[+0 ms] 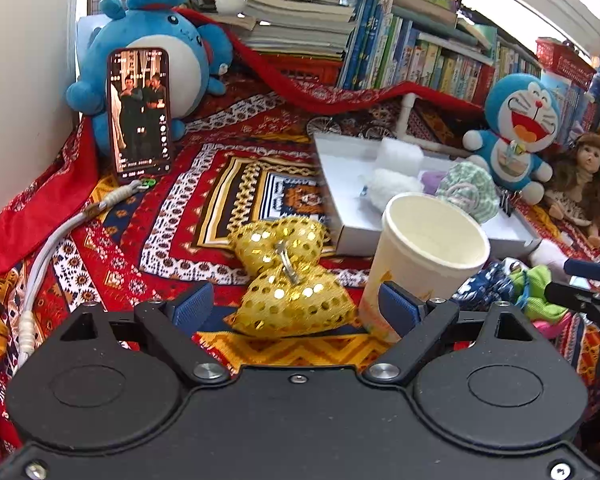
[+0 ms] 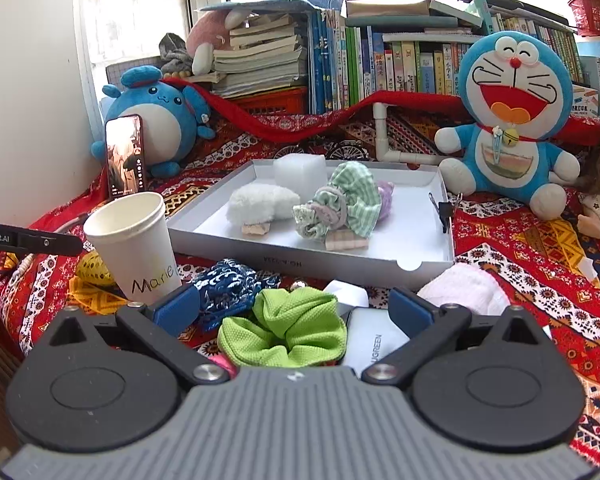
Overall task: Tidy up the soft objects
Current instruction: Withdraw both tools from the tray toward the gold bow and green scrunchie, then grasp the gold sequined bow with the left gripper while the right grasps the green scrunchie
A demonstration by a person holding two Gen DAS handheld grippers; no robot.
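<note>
Gold sequin bow lay lower centre on the patterned cloth, between the wide-open, empty jaws of the left gripper. Paper cup just right. Right gripper open too, w/ green scrunchie between its jaws, ungripped; white tray behind.

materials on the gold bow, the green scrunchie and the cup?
Gold bow: looks like mesh fabric covered in shiny round sequins that glint, with a metal clip across the middle.
Green scrunchie: matte knit fabric, waffle-like texture, gathered folds.
Cup: likely paper, matte off-white, rolled rim, thin wall; whether it has a coating can't be told.
</note>
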